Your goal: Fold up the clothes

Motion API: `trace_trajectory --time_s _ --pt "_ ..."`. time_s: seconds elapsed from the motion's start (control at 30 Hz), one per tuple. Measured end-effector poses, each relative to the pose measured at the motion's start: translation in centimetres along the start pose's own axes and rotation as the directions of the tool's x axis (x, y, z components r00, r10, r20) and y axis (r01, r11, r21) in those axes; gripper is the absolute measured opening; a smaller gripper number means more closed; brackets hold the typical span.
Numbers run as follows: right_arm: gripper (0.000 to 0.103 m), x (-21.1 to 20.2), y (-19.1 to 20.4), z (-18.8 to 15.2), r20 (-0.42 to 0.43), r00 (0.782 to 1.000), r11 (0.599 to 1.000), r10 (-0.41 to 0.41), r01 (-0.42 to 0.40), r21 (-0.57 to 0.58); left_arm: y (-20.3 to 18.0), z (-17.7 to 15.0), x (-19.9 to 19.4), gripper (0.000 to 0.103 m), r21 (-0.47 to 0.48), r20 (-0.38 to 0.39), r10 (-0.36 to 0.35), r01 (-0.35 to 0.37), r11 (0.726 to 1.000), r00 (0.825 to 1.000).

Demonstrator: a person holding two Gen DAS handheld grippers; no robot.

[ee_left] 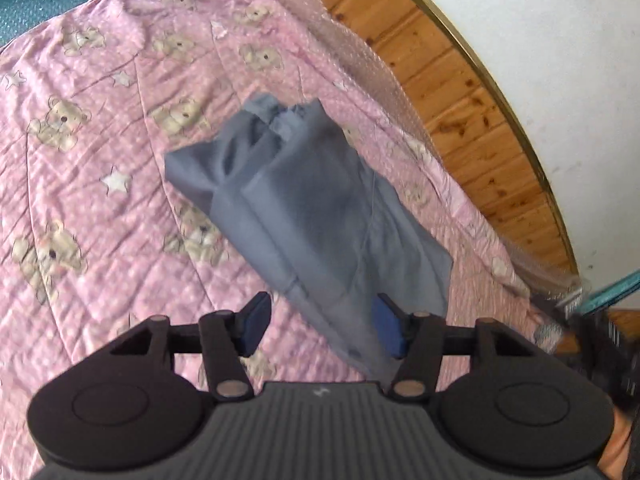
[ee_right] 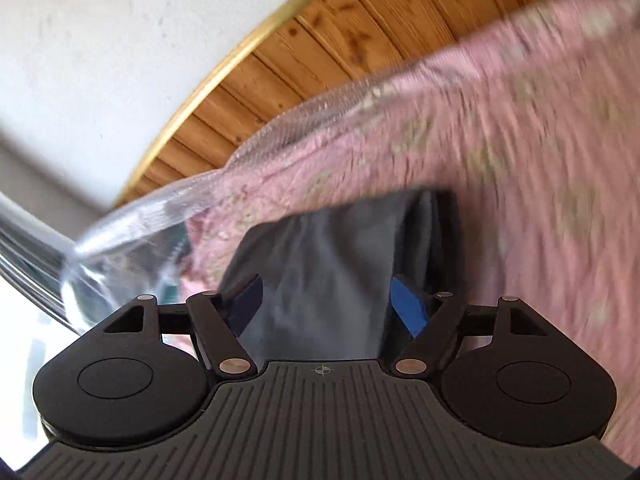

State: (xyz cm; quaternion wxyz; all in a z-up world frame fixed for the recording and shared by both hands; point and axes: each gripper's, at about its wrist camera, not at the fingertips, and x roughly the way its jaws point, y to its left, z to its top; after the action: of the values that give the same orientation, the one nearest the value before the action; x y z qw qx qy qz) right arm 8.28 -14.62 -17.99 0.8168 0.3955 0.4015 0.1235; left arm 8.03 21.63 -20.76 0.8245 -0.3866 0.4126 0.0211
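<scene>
Both the left gripper (ee_left: 322, 330) and right gripper (ee_right: 326, 306) stand spread; the folded grey garment (ee_left: 304, 216) could snag and unfold if dragged.

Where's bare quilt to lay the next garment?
Free: the wide stretch of pink quilt left of the grey garment. Crowded: the narrow strip between the garment and the plastic-edged wooden side.

Ahead of my tongs I see a bed under a pink teddy-bear quilt (ee_left: 100, 208). To its right runs a knotty wood-panel headboard (ee_left: 452, 80) with a white wall (ee_left: 560, 40) beyond, all daylit.
</scene>
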Motion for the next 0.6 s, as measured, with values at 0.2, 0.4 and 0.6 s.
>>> trace_trajectory --time_s 0.2,0.4,0.6 --pt "0.079 4.0 -4.3 -10.2 -0.081 0.996 0.953 -0.026 0.049 0.299 1.0 4.7 5.2 0.067 0.037 -0.087 0.046 -0.043 0.998 0.995" --pt "0.011 6.2 -2.7 -8.8 0.067 0.990 0.953 -0.126 0.102 0.287 1.1 5.8 5.2 0.027 0.079 -0.084 -0.016 0.022 0.997 0.996" --pt "0.004 4.0 3.9 -6.9 0.249 0.960 0.991 -0.125 0.133 -0.015 1.5 6.2 3.7 0.012 0.099 -0.044 -0.097 0.101 0.990 0.994"
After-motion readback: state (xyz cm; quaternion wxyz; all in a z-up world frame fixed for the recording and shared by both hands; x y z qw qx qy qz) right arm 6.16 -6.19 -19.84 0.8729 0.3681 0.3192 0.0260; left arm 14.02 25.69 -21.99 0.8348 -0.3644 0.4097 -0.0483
